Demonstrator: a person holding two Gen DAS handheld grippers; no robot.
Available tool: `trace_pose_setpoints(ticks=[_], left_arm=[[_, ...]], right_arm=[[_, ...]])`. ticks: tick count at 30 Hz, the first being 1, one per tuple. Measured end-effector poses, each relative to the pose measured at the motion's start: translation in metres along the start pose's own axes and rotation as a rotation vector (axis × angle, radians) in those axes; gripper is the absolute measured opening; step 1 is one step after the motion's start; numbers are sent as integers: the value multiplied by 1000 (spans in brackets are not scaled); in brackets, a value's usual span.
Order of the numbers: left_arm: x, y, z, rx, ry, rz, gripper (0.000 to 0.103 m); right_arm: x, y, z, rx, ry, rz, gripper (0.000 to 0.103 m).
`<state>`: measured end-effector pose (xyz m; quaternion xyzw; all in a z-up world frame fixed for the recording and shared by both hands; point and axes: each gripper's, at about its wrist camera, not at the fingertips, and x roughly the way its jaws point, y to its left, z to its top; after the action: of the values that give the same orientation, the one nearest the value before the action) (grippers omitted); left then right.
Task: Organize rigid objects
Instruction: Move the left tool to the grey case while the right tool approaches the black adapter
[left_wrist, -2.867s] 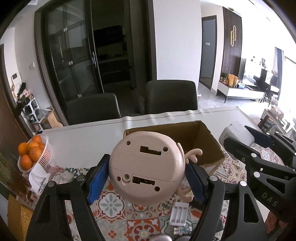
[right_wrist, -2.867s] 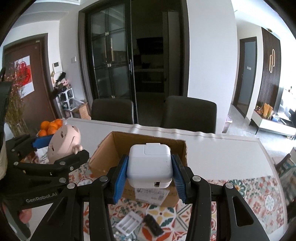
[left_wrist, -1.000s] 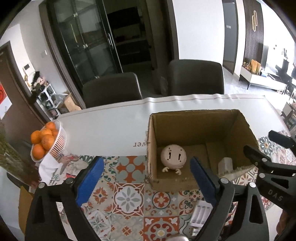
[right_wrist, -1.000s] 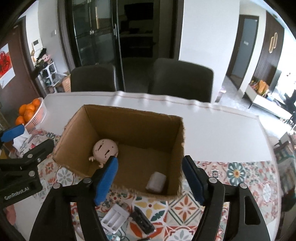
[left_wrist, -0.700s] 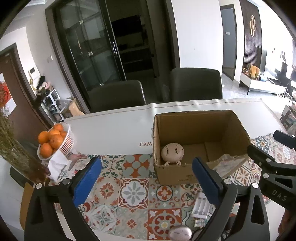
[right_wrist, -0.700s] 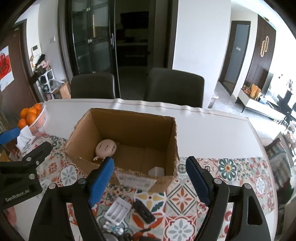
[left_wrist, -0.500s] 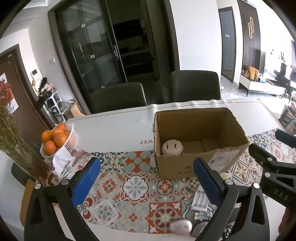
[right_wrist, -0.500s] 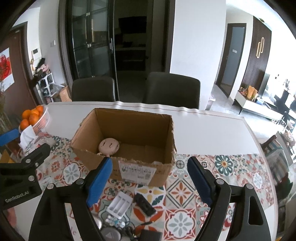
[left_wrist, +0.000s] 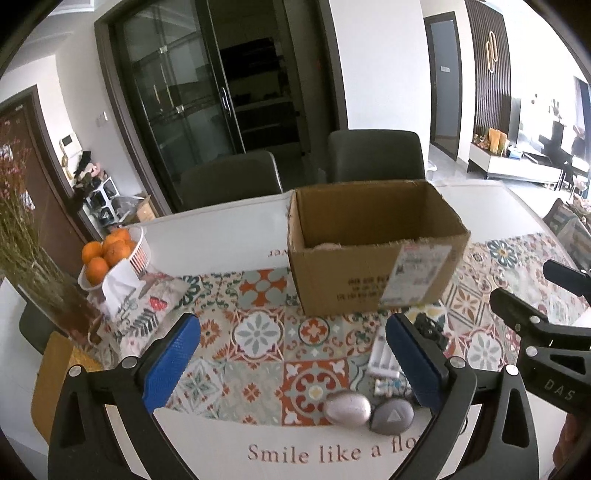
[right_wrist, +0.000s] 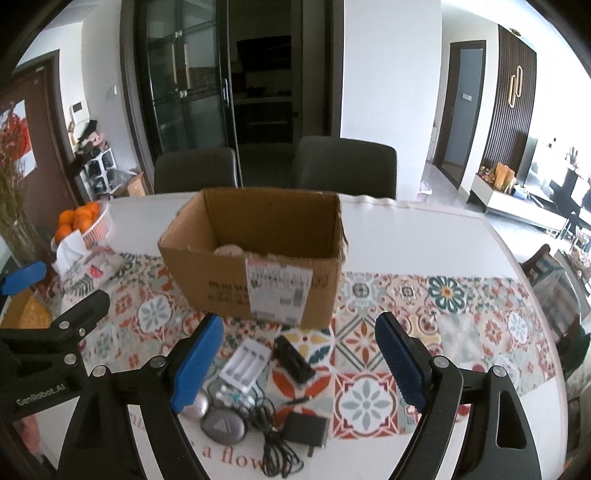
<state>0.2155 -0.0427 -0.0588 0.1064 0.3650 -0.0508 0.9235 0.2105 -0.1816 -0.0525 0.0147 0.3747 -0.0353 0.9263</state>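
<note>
Overhead-forward views, both wrists. White table (left_wrist: 221, 236) with a patterned tile-print runner (right_wrist: 424, 295) across it; two dark chairs (right_wrist: 345, 166) behind, glass-door cabinet (left_wrist: 207, 122) beyond, a living area to the right. White basket of oranges (left_wrist: 110, 251) at the table's left end, beside dried stems in a vase.

Cardboard box (right_wrist: 258, 266) stands open-topped on the runner, shipping label facing the cameras; a pale pink rounded item (right_wrist: 228, 251) just shows above its near wall. In front of the box, loose on the runner: white battery charger (right_wrist: 245, 363), black oblong device (right_wrist: 293, 360), black power adapter (right_wrist: 306, 428) with coiled cable, a silver oval object (left_wrist: 347, 408) and a grey oval object (left_wrist: 391, 415) touching side by side.

Left gripper (left_wrist: 293, 360): jaws spread wide, nothing between the blue pads, held above the near table edge. Right gripper (right_wrist: 295, 363): likewise spread and empty, above the loose items, just beside the left one.
</note>
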Motion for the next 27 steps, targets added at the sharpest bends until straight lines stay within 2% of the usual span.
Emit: trace_pose_setpoints(ticks=[9, 13, 27], left_arm=[[5, -12, -38, -9, 38, -26, 102], [9, -15, -51, -10, 52, -24, 102], [41, -20, -99, -43, 175, -40, 102]], right_arm=[[7, -4, -41, -13, 67, 9, 84], [17, -4, -57, -6, 124, 31, 84], [59, -3, -102, 6, 297, 102, 84]])
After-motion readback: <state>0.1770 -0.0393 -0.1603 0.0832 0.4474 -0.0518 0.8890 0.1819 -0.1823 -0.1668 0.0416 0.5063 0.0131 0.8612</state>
